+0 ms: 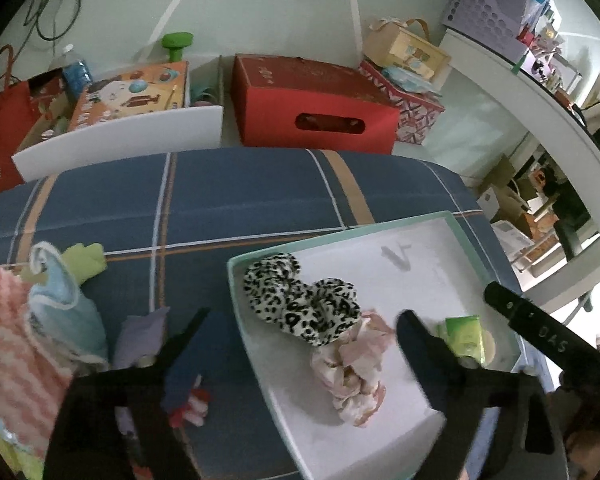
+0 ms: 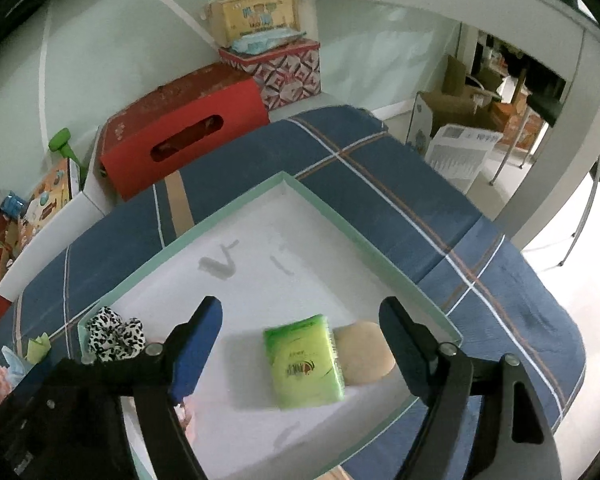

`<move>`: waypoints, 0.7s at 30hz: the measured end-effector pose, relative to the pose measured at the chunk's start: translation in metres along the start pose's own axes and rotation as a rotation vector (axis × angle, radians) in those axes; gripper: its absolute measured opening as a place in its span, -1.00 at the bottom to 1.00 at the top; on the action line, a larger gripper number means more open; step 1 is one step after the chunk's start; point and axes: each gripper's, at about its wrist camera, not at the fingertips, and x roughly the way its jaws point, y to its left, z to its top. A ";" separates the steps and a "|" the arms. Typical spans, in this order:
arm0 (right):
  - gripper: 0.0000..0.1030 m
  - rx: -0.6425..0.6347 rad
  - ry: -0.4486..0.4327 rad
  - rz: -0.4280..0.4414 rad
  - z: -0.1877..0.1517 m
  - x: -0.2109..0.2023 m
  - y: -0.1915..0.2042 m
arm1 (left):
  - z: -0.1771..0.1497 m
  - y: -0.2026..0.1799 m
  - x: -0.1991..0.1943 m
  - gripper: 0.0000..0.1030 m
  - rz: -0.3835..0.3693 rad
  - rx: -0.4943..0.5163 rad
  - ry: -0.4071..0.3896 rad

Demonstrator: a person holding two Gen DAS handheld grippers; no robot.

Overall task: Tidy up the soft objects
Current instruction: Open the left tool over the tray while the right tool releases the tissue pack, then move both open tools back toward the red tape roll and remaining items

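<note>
A shallow white tray with a mint rim (image 1: 452, 220) (image 2: 380, 236) lies on the blue plaid cover. Inside it are a leopard-print scrunchie (image 1: 300, 300) (image 2: 114, 334), a pale pink scrunchie (image 1: 352, 376), a green tissue pack (image 1: 464, 334) (image 2: 304, 362) and a round beige sponge (image 2: 366, 352). My left gripper (image 1: 302, 324) is open above the tray's left rim, over the scrunchies. My right gripper (image 2: 300, 318) is open above the tissue pack and holds nothing. Off the tray to the left lie a pink striped cloth (image 1: 8, 344), a light blue cloth (image 1: 60, 304), a green cloth (image 1: 88, 260) and a lilac piece (image 1: 140, 336).
Beyond the cover's far edge stand a red box (image 1: 312, 108) (image 2: 184, 136), a white bin with a picture box (image 1: 120, 132) and a patterned box (image 1: 412, 108). A white desk (image 1: 520, 80) runs along the right. The floor drops off past the cover's right edge (image 2: 560, 320).
</note>
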 end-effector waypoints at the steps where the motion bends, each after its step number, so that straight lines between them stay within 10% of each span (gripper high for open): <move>1: 0.58 -0.003 -0.002 0.000 0.000 -0.002 0.000 | 0.000 0.001 -0.004 0.97 0.004 -0.004 -0.006; 21: 0.60 -0.083 -0.072 0.033 -0.005 -0.050 0.026 | -0.018 0.032 -0.063 1.00 0.099 -0.060 -0.043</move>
